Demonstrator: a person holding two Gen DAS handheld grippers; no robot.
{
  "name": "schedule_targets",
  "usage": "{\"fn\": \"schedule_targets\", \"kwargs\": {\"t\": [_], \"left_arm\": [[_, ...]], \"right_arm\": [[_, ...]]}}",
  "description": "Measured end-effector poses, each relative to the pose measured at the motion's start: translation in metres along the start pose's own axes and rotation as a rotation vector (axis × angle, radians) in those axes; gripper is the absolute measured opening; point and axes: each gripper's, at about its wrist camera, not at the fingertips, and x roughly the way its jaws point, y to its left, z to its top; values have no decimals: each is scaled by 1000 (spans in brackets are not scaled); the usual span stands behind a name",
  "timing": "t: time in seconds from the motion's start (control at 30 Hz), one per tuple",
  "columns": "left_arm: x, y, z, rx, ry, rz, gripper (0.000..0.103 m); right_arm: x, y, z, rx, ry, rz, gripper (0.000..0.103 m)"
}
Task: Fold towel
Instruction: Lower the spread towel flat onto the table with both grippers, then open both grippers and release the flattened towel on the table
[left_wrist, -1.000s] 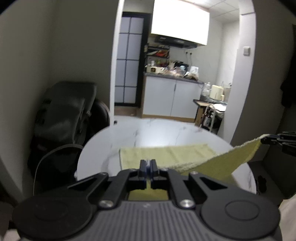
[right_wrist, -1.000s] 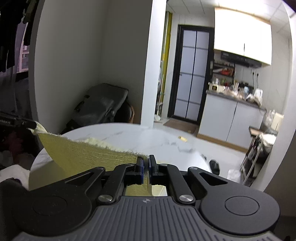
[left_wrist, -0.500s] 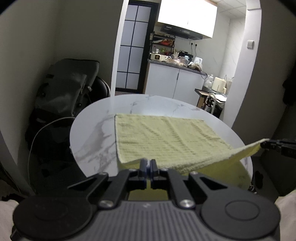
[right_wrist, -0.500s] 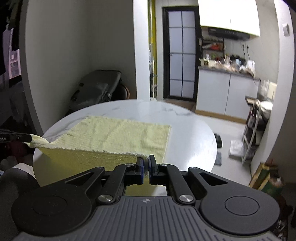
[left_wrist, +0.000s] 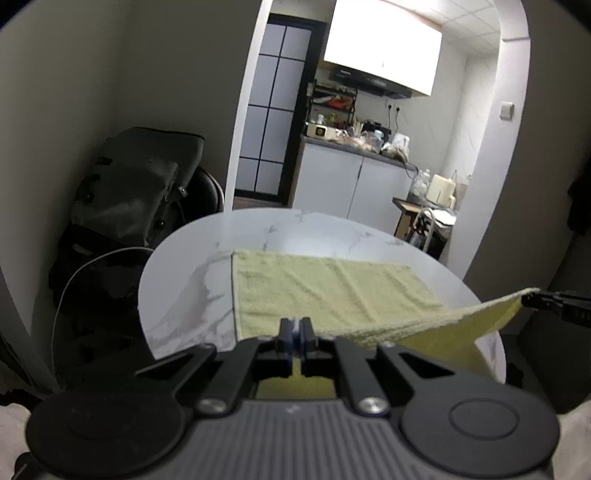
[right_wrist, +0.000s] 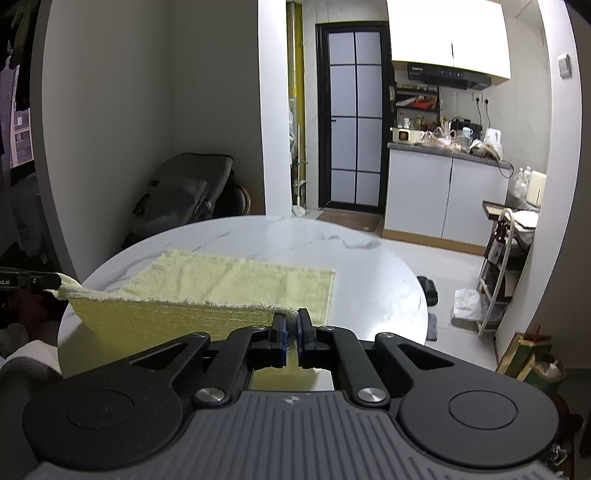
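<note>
- The towel (left_wrist: 332, 291) lies with its far part flat on the round table (left_wrist: 184, 295), while we hold its near edge lifted off the surface, stretched between our two tools.
- Our left hand-held gripper (left_wrist: 295, 332) is clamped together on the towel's near left corner; our right hand-held gripper (right_wrist: 290, 332) is pinched on the near right corner, cloth visible between its blue pads.
- We judge the fold is just starting: the lifted edge has yet to be carried over to the far edge.
- What could go wrong: each grip takes only a thin bite at the very corner, so a sharp tug could pull the cloth free and drop one side.
- If we move one gripper ahead of the other, the fold could land skewed, with edges mismatched.
- The table top looks smooth, so the flat part may slide along with us instead of staying put.
- The towel is pale yellow, rectangular, with a nubby woven pile and a slightly frayed hem; it sags limp between the grips.
- The table is white with grey marble veining and looks glossy and hard.
- Behind it sit a dark bag (right_wrist: 184, 192) against the wall and a kitchen counter (right_wrist: 443, 151) crowded with items.
</note>
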Motion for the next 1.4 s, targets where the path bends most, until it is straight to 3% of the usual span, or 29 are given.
{"fn": "schedule_targets", "kwargs": {"t": [0.6, 0.83, 1.07, 1.4], "left_arm": [[26, 13, 15, -24, 6, 6, 4], [29, 15, 2, -38, 62, 18, 4], [8, 18, -19, -38, 132, 13, 4], [-10, 12, -36, -26, 172, 19, 4]], "right_arm": [[29, 5, 12, 0, 17, -5, 6], [36, 8, 2, -4, 73, 9, 6], [23, 13, -19, -13, 154, 30, 6], [4, 18, -36, -23, 192, 38, 6]]}}
